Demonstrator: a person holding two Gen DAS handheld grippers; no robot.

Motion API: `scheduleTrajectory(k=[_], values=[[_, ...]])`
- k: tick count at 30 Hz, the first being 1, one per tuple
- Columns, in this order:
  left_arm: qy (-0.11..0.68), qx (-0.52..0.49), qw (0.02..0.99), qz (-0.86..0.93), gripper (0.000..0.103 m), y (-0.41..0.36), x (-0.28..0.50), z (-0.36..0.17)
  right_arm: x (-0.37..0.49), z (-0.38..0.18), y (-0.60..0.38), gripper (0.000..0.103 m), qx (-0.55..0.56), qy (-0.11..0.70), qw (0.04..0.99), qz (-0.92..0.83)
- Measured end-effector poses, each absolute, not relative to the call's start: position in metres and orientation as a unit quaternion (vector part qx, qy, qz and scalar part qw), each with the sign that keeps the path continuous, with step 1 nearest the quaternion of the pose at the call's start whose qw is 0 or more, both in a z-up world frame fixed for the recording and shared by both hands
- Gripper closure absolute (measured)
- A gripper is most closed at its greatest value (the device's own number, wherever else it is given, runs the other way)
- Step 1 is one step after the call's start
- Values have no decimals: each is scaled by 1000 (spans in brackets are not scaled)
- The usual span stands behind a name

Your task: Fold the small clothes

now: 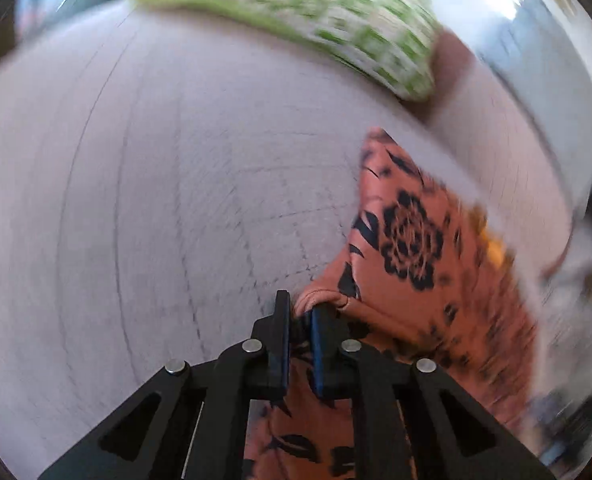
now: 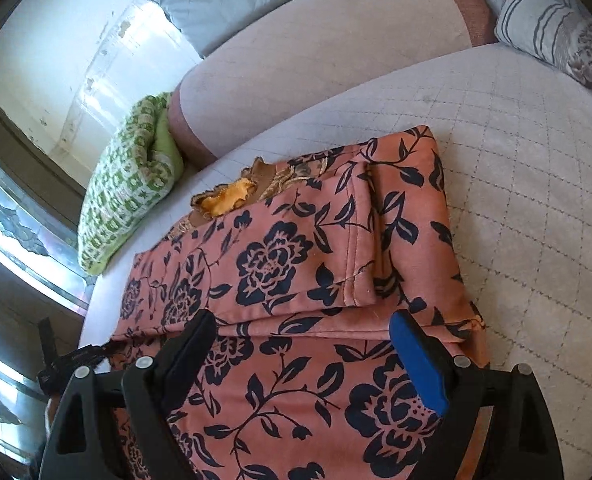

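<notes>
A fold of the floral garment (image 1: pixel 412 240) is pinched by the left gripper (image 1: pixel 300 320) (jaws nearly closed); the right gripper (image 2: pixel 308 344) is held wide apart above it, gripping nothing.

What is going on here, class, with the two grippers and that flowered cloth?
A person is folding a small orange garment with dark flowers on a quilted sofa seat. The left gripper is shut on a bunched edge of it, and that view is blurred. The right gripper is open above the garment, which lies partly folded. A green cushion sits at the seat's far end.
</notes>
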State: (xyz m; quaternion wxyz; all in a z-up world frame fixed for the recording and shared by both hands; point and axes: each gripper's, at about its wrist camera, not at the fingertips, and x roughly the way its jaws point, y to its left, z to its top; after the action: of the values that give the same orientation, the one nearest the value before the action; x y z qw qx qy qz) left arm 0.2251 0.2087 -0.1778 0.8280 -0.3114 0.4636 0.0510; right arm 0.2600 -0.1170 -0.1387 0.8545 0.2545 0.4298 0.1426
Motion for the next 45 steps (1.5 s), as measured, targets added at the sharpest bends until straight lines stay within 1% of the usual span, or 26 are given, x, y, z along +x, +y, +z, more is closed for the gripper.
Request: scheduleTrajectory(k=[2, 4, 5, 7, 9, 13, 17, 19, 20, 21, 22, 23, 24, 25, 28, 29, 32, 34, 35, 37, 38, 39, 40, 41, 42, 45], values=[[467, -329, 819, 48, 90, 210, 222, -178, 261, -141, -120, 13, 263, 430, 851, 147], [484, -315, 815, 50, 84, 210, 220, -171, 261, -140, -124, 13, 272, 427, 849, 150], [491, -291, 819, 56, 78, 205, 218, -162, 260, -140, -125, 13, 275, 424, 849, 153], [481, -217, 847, 62, 75, 192, 214, -139, 259, -135, -129, 13, 284, 411, 852, 158], [459, -153, 873, 53, 67, 177, 221, -121, 258, -131, -134, 12, 298, 400, 851, 163], [436, -91, 895, 7, 64, 146, 246, -110, 263, -128, -136, 12, 346, 401, 825, 196], [439, -38, 897, -12, 64, 124, 285, -130, 290, -126, -123, 12, 376, 417, 787, 258], [489, -38, 871, 14, 64, 130, 303, -162, 316, -142, -121, 12, 390, 438, 769, 254], [499, -46, 865, 29, 58, 138, 306, -174, 324, -155, -122, 12, 386, 457, 769, 226], [478, -60, 876, 26, 57, 143, 302, -172, 331, -176, -128, 19, 396, 485, 759, 177], [479, -42, 876, 41, 56, 142, 300, -168, 330, -179, -132, 20, 415, 480, 754, 171], [478, -30, 876, 52, 55, 141, 298, -164, 326, -170, -133, 19, 414, 469, 760, 173], [463, -23, 885, 54, 55, 139, 294, -156, 325, -160, -130, 14, 397, 470, 770, 172], [450, -23, 891, 48, 55, 137, 292, -151, 324, -147, -127, 12, 375, 463, 785, 171], [430, -45, 902, 15, 52, 132, 292, -142, 340, -124, -117, 12, 354, 433, 803, 204], [429, -48, 902, 7, 47, 130, 295, -144, 351, -125, -116, 12, 354, 430, 806, 201], [487, -59, 871, 24, 44, 135, 315, -175, 388, -155, -124, 12, 360, 456, 796, 168], [466, -76, 881, 26, 43, 141, 312, -174, 394, -173, -139, 14, 402, 449, 786, 141], [469, -67, 880, 29, 43, 141, 311, -172, 390, -166, -140, 14, 412, 438, 787, 139], [464, -63, 883, 28, 42, 142, 311, -174, 387, -145, -128, 12, 372, 408, 815, 177], [466, -63, 882, 27, 41, 142, 311, -176, 390, -145, -125, 11, 343, 407, 828, 173], [463, -67, 884, 27, 40, 143, 308, -176, 399, -161, -124, 11, 316, 445, 827, 135], [464, -68, 883, 29, 40, 143, 307, -176, 401, -170, -128, 12, 335, 451, 816, 138], [473, -66, 878, 33, 40, 143, 306, -174, 394, -168, -136, 12, 364, 430, 815, 136], [477, -69, 876, 33, 41, 147, 302, -170, 384, -156, -138, 12, 368, 432, 814, 124], [458, -81, 885, 27, 41, 155, 278, -147, 346, -121, -137, 12, 334, 421, 831, 145]])
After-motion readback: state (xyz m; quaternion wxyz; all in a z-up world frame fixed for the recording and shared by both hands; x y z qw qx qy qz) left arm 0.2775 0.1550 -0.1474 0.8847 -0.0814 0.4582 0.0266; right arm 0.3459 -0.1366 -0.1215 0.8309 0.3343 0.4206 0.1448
